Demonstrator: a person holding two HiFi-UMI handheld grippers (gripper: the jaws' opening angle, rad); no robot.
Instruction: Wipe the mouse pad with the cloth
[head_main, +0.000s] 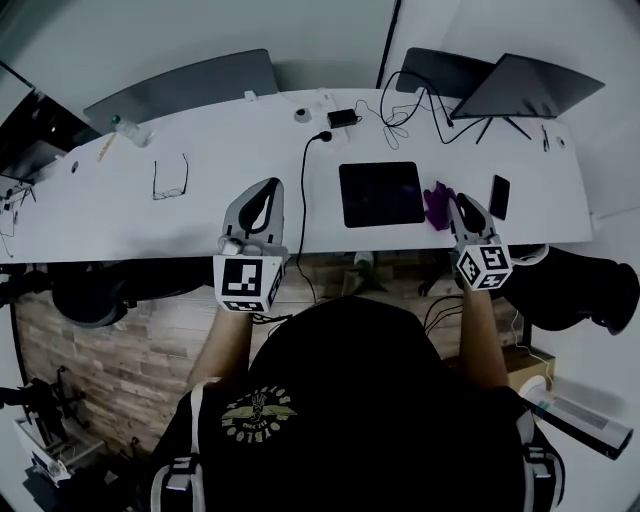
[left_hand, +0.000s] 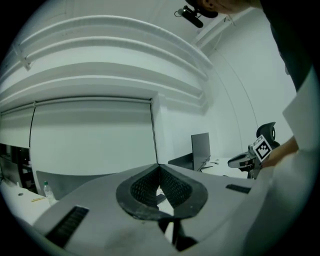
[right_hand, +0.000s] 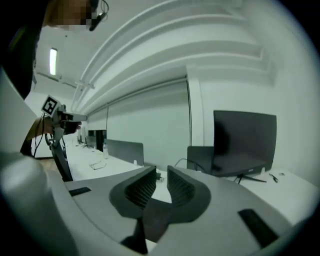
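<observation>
Before me a long white bench (head_main: 130, 215) runs left to right, wood floor (head_main: 110, 350) near, monitor (head_main: 525, 88) far right.

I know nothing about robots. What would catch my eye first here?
Two hand-held tools stand out first: the left gripper and the right gripper, each carrying a cube with black-and-white square markers, held over the near edge of a long white desk. Between them on the desk lies a black mouse pad, with a crumpled purple cloth just beside its right edge.
</observation>
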